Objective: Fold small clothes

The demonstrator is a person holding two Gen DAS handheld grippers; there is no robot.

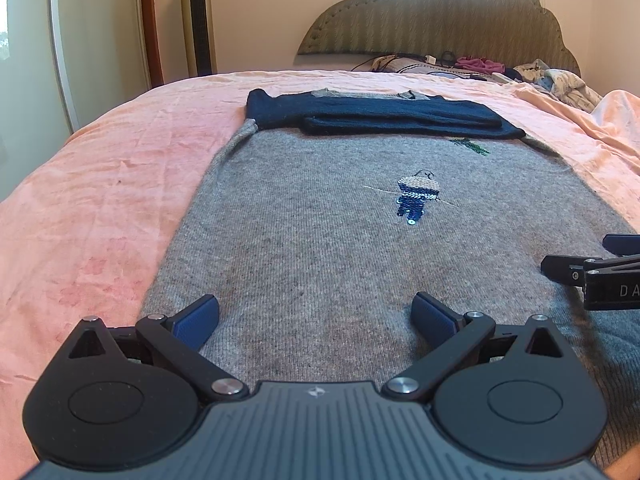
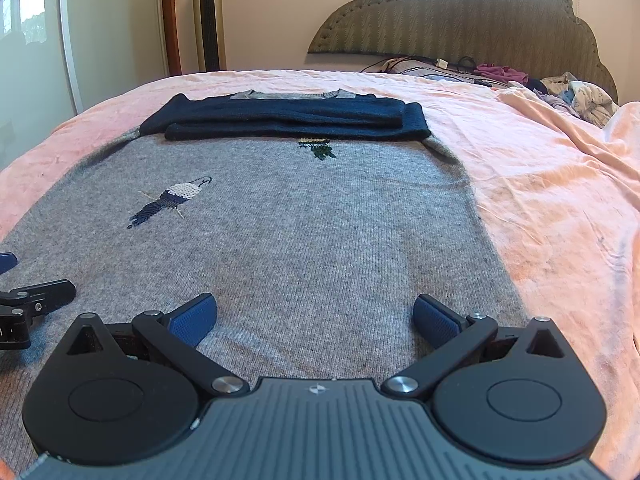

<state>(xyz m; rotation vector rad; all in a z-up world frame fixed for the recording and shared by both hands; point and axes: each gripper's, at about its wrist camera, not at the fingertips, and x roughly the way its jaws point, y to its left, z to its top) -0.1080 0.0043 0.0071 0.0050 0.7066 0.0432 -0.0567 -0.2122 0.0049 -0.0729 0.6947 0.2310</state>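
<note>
Two grippers hover side by side over the near hem of a grey knit sweater [image 1: 312, 232] that lies flat, front up, on a pink bedsheet [image 1: 100, 184]. The left gripper [image 1: 316, 316] has its blue-padded fingers spread wide and holds nothing; the right gripper [image 2: 316, 316] is likewise spread and empty, a little nearer the sweater's right edge. Both navy sleeves [image 2: 288, 118] are already folded across the chest near the collar, one stacked on the other, so the step in hand looks like the bottom-to-top fold.

To do it well, each gripper should come down on the hem itself, which lies below what these views show, and pinch both layers of knit, not just the top one. The grips should sit well apart, near the two lower corners, so the hem stays straight as it lifts. Carry it forward low and level over the embroidered bird [image 2: 170, 200] and lay it on the sleeves, side edges matched. The knit is thick and soft; it will sag between the grips, and a fast pull could drag the folded sleeves out of place. The loose clothes [image 2: 576, 94] by the headboard [image 2: 460, 16] are well clear.
</note>
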